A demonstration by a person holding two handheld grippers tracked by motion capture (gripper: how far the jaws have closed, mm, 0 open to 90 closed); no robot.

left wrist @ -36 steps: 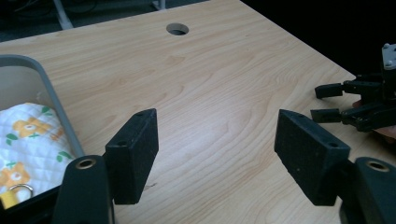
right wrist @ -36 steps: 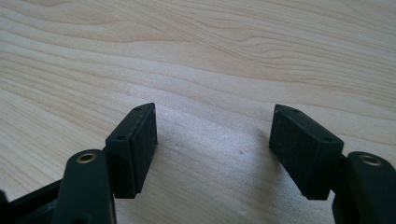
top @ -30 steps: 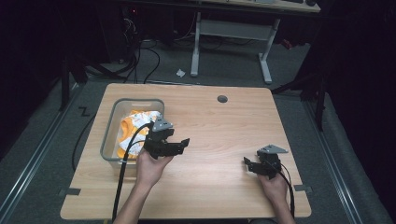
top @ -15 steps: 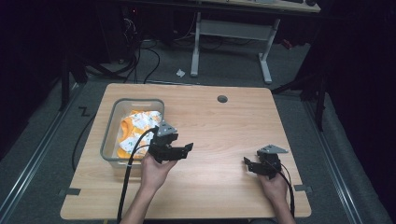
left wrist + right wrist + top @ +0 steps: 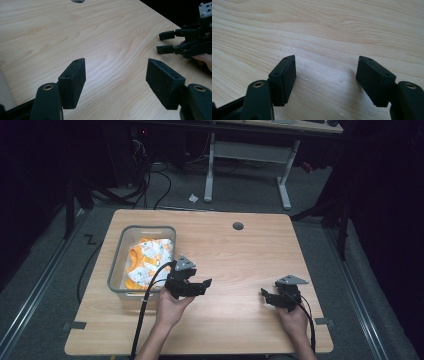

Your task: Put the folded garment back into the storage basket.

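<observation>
Left gripper: we see it in the person's left hand, just to the right of the bin's near right corner, jaws pointing toward the table's right side. In its own view the 2 black pads stand wide apart with bare wood between them — nothing held.

Right gripper: we find it in the right hand near the table's near right edge, jaws pointing left toward the other gripper. Its 2 pads are apart too, bare tabletop showing in the gap. In the left gripper view it sits farther off at the right, its fingers spread.

Bin: a clear plastic tub on the table's left half, upright.

Orange-and-white packets: we count several lying inside the bin (how many we cannot tell) — the left gripper is close beside the bin, not in it.

Table: light wood, with 1 round cable hole near the far edge.
</observation>
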